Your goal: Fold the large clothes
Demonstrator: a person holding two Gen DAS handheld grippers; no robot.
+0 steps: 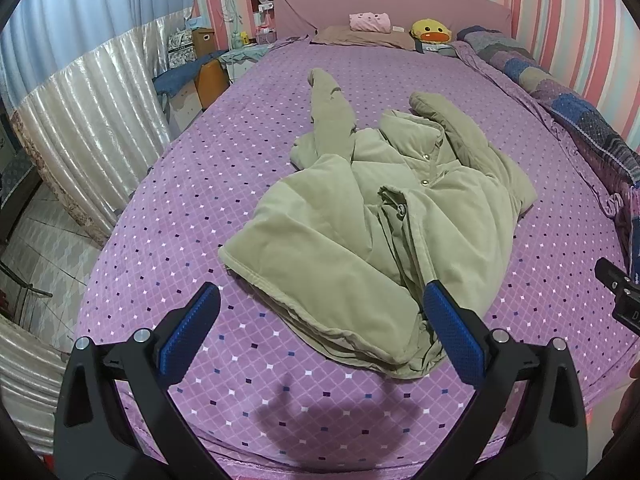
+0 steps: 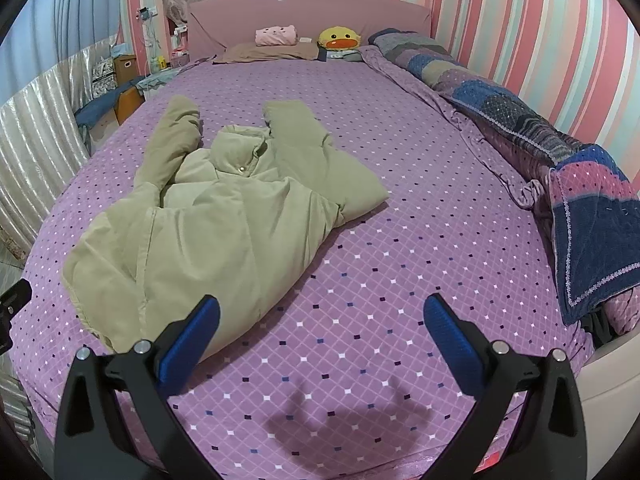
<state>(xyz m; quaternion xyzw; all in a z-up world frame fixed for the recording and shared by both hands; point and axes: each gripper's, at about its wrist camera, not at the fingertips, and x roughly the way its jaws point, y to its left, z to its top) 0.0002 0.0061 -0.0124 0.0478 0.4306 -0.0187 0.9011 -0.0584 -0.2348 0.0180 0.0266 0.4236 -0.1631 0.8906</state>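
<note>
Purple bed (image 1: 200, 184), striped walls (image 1: 568, 20)

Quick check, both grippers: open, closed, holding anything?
Left gripper: open, empty, fingers over the jacket hem.
Right gripper: open, empty, above the bedsheet.

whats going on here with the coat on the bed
A person holds a two-finger gripper in each hand over a purple bed. A bulky olive green coat lies crumpled on it, unfolded, sleeves pointing toward the headboard. The left gripper and the right gripper are both open, holding nothing.
</note>
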